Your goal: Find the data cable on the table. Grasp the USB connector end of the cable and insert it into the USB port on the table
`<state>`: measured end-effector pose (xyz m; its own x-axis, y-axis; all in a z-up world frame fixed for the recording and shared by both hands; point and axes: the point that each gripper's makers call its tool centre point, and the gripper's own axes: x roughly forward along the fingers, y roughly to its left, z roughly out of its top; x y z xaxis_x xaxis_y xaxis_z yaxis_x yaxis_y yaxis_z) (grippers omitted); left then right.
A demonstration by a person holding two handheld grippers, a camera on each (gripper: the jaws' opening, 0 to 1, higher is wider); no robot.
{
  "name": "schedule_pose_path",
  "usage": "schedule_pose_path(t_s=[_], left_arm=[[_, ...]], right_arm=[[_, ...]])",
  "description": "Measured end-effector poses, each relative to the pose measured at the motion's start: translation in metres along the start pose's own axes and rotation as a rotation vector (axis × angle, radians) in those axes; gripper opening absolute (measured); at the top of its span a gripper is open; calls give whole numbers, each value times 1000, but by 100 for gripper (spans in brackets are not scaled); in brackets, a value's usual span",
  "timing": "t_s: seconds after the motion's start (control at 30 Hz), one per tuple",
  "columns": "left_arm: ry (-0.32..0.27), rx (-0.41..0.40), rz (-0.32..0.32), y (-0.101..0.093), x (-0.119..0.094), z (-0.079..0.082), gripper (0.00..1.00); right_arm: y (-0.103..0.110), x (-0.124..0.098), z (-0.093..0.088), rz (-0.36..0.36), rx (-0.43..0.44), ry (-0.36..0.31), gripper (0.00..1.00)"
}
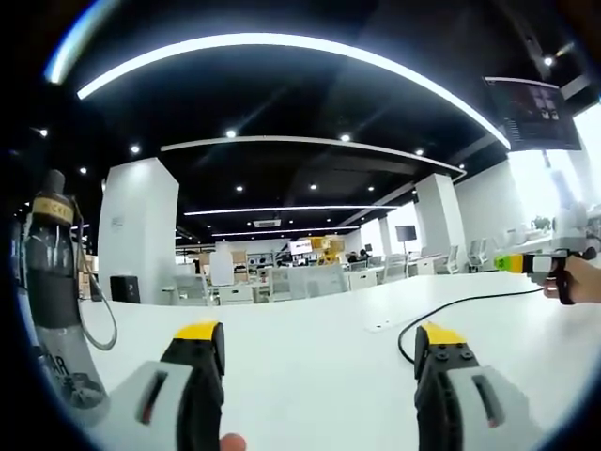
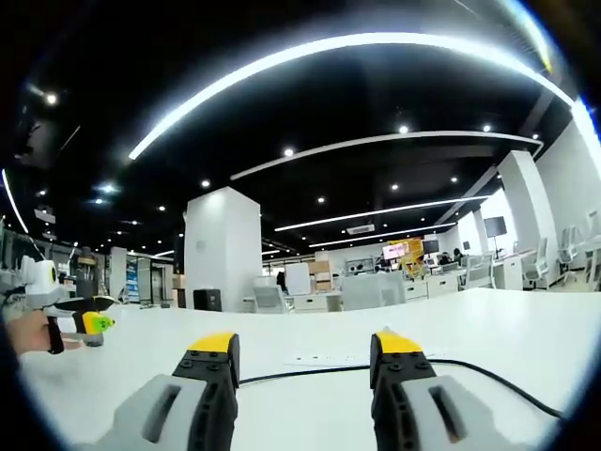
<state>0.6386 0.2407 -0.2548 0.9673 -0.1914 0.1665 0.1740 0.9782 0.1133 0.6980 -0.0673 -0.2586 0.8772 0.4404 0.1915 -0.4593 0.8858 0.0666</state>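
A thin black cable (image 1: 460,303) runs across the white table (image 1: 310,310), curving from beside my left gripper's right jaw out toward the right. In the right gripper view the same cable (image 2: 470,366) passes behind both jaws and trails off to the right. Neither of its ends is clear to see. My left gripper (image 1: 319,343) is open just above the table with nothing between its yellow-tipped jaws. My right gripper (image 2: 307,349) is open too and holds nothing. A small flat pale piece (image 1: 378,327) lies on the table past the cable, also in the right gripper view (image 2: 319,359).
A dark water bottle (image 1: 52,282) with a loop strap stands at the left edge of the table. A hand (image 1: 577,280) holds the right gripper (image 1: 512,263) at the far right. The left gripper (image 2: 94,322) comes in from the left. Office desks and chairs stand beyond the table.
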Motion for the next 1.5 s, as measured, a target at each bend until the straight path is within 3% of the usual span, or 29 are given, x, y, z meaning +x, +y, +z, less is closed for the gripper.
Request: schedule_pose_path(t_s=[0.93,1.17,1.43,1.5], left_arm=[[47,19,-7,-4,1,-10,83],[48,37,7,-1,1,-9,83],[59,-14,-21,-9,1,-12,83],[66,-21,-20,-8,1,-15,83]], right_arm=[[6,1,-8,11,-13,25,56],[13,9,-20,23,-53,63,56],[30,26,-21,79,-76,135,54],[36,29,-25,102,-79,188,51]])
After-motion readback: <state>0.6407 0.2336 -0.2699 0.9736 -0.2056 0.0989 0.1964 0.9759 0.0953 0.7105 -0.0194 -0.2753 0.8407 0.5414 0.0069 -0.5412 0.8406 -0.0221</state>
